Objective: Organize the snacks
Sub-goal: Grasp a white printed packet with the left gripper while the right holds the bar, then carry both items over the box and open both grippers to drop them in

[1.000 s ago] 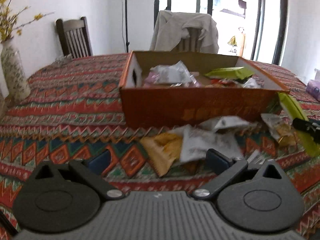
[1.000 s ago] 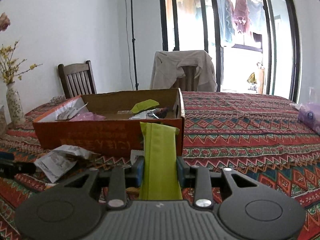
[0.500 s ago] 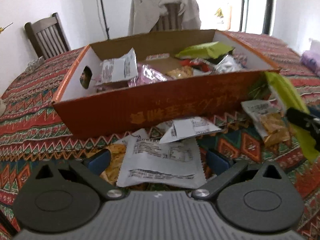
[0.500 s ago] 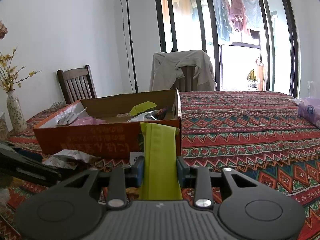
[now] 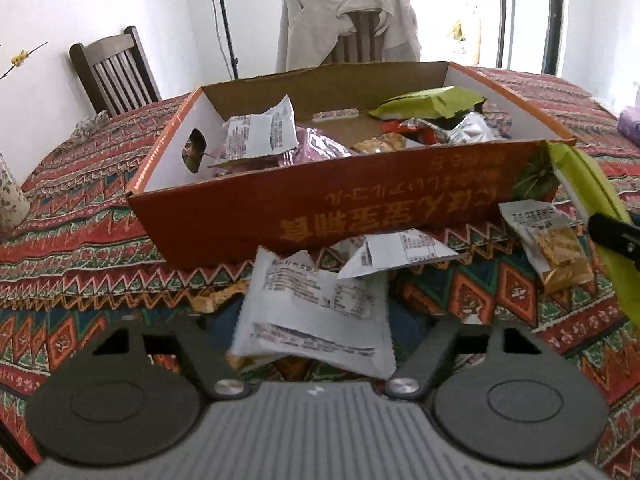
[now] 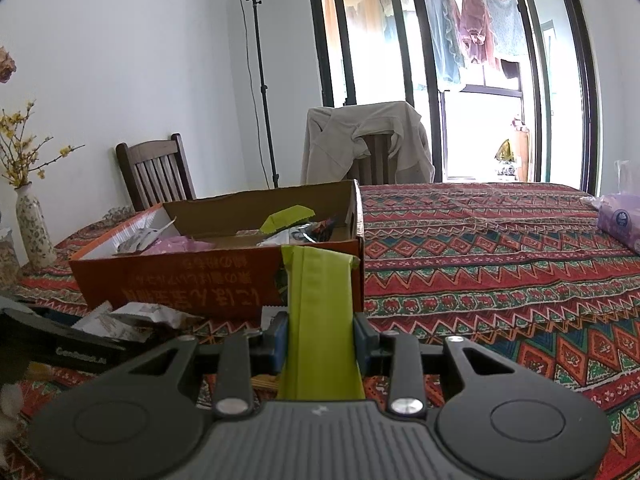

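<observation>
An orange cardboard box stands on the patterned tablecloth with several snack packets inside. In front of it lies a white snack packet. My left gripper is over that packet with its jaws closing; the packet sits between them, bowed up, and hides the pads. In the right wrist view my right gripper is shut on a long green packet, held upright just before the box's near right corner. The same green packet shows at the right edge of the left wrist view.
A folded white packet and a clear packet of brown snacks lie by the box front. A vase stands far left and a purple tissue pack far right. Two chairs and a lamp stand are beyond the table.
My left gripper has moved in over the white packet and tipped down. Its jaws have gone from wide apart to closed in around the packet. The right gripper has stayed put with the green packet.
</observation>
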`<state>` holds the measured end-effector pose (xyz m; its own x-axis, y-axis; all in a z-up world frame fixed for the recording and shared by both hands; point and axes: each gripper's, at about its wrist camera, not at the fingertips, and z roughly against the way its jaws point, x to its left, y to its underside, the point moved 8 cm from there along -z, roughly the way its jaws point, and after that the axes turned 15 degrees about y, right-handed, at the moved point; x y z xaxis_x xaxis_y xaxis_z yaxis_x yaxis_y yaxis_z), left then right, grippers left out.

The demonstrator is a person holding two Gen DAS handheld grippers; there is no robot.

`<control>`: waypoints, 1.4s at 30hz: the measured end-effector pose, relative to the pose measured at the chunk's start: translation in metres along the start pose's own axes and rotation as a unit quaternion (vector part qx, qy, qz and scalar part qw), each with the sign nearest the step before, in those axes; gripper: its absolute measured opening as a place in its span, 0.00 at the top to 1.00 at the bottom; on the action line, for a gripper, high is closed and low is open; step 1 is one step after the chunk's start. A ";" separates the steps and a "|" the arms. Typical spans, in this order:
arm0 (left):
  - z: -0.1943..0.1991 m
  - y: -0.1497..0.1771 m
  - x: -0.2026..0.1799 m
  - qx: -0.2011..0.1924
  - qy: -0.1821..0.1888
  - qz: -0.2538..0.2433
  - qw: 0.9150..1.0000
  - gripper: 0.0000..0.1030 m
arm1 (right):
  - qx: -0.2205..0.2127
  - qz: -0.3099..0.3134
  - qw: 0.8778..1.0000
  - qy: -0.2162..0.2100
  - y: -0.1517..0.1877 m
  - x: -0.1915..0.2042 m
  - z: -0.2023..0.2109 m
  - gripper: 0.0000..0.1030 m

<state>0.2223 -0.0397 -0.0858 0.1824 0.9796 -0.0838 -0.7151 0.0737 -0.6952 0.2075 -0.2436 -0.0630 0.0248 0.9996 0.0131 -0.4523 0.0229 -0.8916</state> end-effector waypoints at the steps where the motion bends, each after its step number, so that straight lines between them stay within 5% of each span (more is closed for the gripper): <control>1: 0.003 0.000 0.001 -0.003 0.005 0.002 1.000 0.36 | 0.000 0.000 1.000 0.000 0.000 0.000 0.000 0.68; 20: 0.062 0.008 0.023 -0.096 0.019 0.022 0.995 0.42 | -0.023 0.011 1.000 0.000 -0.003 0.005 0.007 0.68; 29: 0.084 -0.020 0.027 -0.146 0.027 0.024 0.989 0.42 | -0.049 0.046 0.998 0.008 -0.017 0.017 0.020 0.68; 42: 0.077 -0.089 0.022 -0.186 0.024 0.000 0.982 0.42 | -0.072 0.087 0.993 -0.031 -0.087 0.073 0.000 0.68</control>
<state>0.2380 -0.0099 0.0295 0.2200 0.9691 -0.1113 -0.4199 -0.0089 -0.9075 0.2491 -0.1723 0.0154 -0.0995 0.9875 -0.1224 -0.3124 -0.1478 -0.9384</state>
